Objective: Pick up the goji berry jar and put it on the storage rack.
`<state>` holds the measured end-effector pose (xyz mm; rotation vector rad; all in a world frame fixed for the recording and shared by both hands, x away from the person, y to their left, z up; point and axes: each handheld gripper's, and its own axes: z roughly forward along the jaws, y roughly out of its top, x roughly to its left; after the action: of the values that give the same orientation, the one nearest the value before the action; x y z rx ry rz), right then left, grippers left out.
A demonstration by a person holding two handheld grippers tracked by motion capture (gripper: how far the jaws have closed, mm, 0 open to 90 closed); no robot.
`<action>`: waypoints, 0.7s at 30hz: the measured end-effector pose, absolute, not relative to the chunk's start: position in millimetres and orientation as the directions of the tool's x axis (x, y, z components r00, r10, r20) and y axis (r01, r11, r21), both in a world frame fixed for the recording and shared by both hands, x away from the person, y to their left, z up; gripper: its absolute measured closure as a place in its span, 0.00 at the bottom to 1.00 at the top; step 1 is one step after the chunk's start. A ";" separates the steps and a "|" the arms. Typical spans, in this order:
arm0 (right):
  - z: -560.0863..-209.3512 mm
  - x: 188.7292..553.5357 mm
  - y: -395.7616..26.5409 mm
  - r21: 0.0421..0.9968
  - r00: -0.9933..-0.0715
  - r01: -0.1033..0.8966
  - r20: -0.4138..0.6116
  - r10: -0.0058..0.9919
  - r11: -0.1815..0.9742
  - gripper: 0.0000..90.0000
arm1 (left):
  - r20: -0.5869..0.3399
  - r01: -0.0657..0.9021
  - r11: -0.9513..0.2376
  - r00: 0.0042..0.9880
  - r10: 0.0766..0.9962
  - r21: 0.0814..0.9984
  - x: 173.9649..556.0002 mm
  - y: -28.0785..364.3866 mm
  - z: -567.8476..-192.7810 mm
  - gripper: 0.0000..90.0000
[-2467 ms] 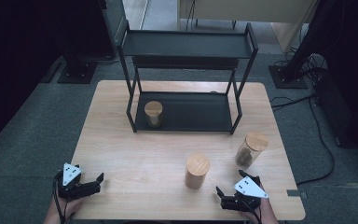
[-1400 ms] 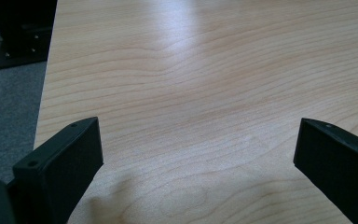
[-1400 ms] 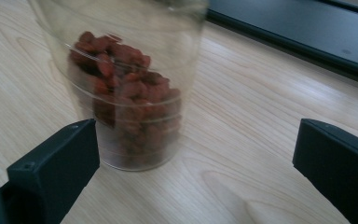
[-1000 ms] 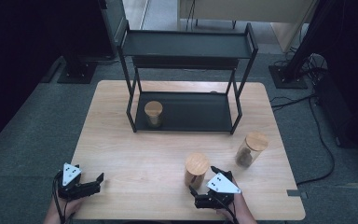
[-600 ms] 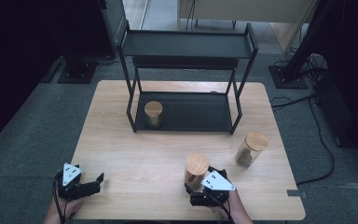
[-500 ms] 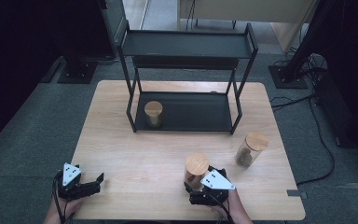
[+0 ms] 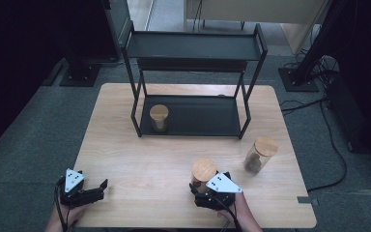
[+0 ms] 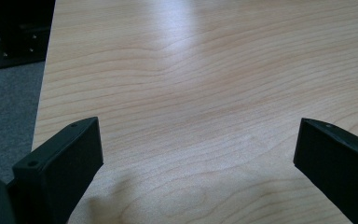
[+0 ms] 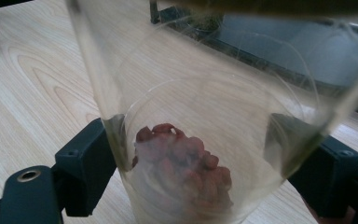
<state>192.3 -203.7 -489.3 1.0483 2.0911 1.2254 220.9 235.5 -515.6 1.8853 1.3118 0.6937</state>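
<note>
A glass jar with a wooden lid [image 7: 204, 169] stands near the table's front edge, right of the middle. My right gripper [image 7: 203, 186] reaches round its lower part from the near side. In the right gripper view its jaws have just been closing and both black pads [image 9: 86, 163] lie against the jar [image 9: 200, 121], which holds reddish pieces at the bottom. My left gripper [image 7: 101, 189] rests at the front left with its jaws wide apart [image 8: 196, 158] over bare wood.
A black two-tier rack [image 7: 193, 46] stands at the back of the wooden table [image 7: 140, 154], with a lidded jar [image 7: 159, 117] on its lower shelf. Another lidded jar [image 7: 260, 154] with dark contents stands right of the held one. Cables lie on the floor at the right.
My right gripper came in from the front right corner up to the middle jar, and its jaws narrowed onto the glass. The left gripper stayed where it was.
</note>
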 end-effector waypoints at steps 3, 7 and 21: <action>-484.6 193.3 -203.3 0.880 -0.574 0.373 -0.031 0.818 0.295 0.21 | 0.019 0.551 -0.213 0.336 0.942 0.807 221.1 236.3 -515.5 0.02; -482.1 193.0 -202.1 0.872 -0.582 0.381 -0.032 0.812 0.308 0.26 | 0.014 0.553 -0.203 0.327 0.945 0.808 221.4 236.6 -515.7 0.01; -475.9 203.7 -201.4 0.856 -0.571 0.418 -0.012 0.821 0.304 0.27 | 0.020 0.553 -0.170 0.266 0.964 0.816 219.7 236.3 -515.4 0.02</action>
<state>203.7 -201.4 -475.9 1.1011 2.1245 1.1899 219.7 236.3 -515.4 1.8293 1.3780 0.7350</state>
